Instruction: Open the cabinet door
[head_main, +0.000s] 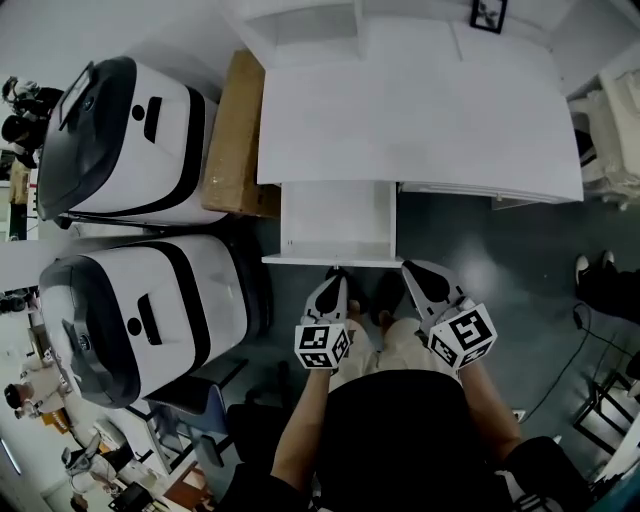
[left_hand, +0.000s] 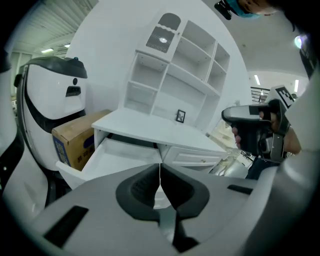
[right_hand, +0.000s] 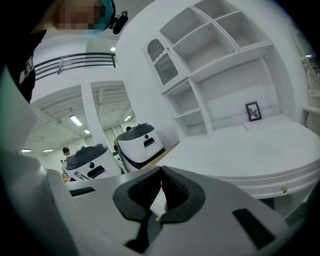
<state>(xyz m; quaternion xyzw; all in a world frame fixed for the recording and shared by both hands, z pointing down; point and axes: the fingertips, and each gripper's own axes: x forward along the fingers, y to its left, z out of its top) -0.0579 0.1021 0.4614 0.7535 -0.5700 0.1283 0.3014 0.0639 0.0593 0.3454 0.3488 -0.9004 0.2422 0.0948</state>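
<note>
Cabinet (head_main: 420, 110) sitting ahead of the jaws, drawer (head_main: 335, 225) hanging open just beyond their tips, left gripper (head_main: 335, 280) and right gripper (head_main: 413, 270) hovering, jaws pressed together, empty.

Cardboard box (head_main: 232, 130), right side hidden by desktop (head_main: 420, 110)
</note>
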